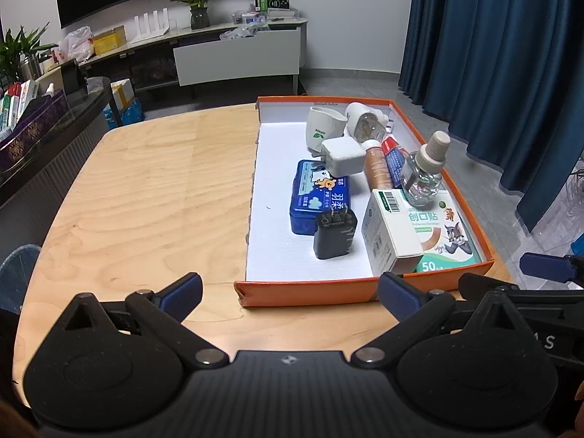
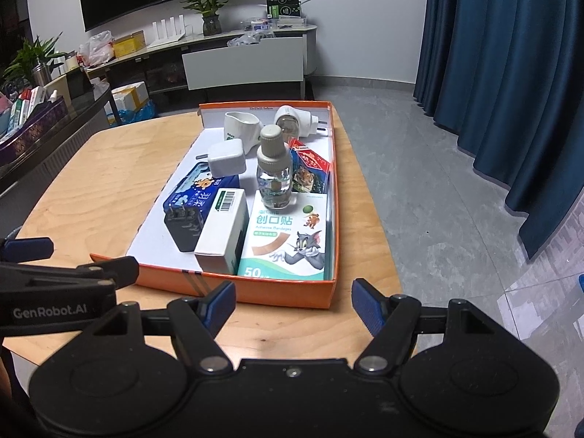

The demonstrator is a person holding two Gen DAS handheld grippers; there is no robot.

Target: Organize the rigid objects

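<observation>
An orange box [image 1: 306, 294] [image 2: 277, 290] with a white floor sits on the wooden table [image 1: 146, 189]. Inside lie a blue tin [image 1: 317, 193], a black charger [image 1: 334, 233] [image 2: 182, 228], a white charger [image 1: 343, 157] [image 2: 226, 162], a white carton [image 1: 392, 235] [image 2: 221, 230], a bandage box [image 2: 288, 237], a clear bottle with a beige cap [image 1: 423, 171] [image 2: 273, 171], a white cup [image 1: 323, 127] and a white plug-in device [image 1: 365, 120]. My left gripper [image 1: 290, 297] and right gripper [image 2: 294, 306] hover open in front of the box's near wall, holding nothing.
A dark side counter [image 1: 43, 124] with boxes stands left of the table. Behind it are a TV cabinet [image 1: 233, 54] with a plant and clutter, and blue curtains [image 1: 503, 54] on the right. Grey tiled floor [image 2: 419, 168] lies right of the table.
</observation>
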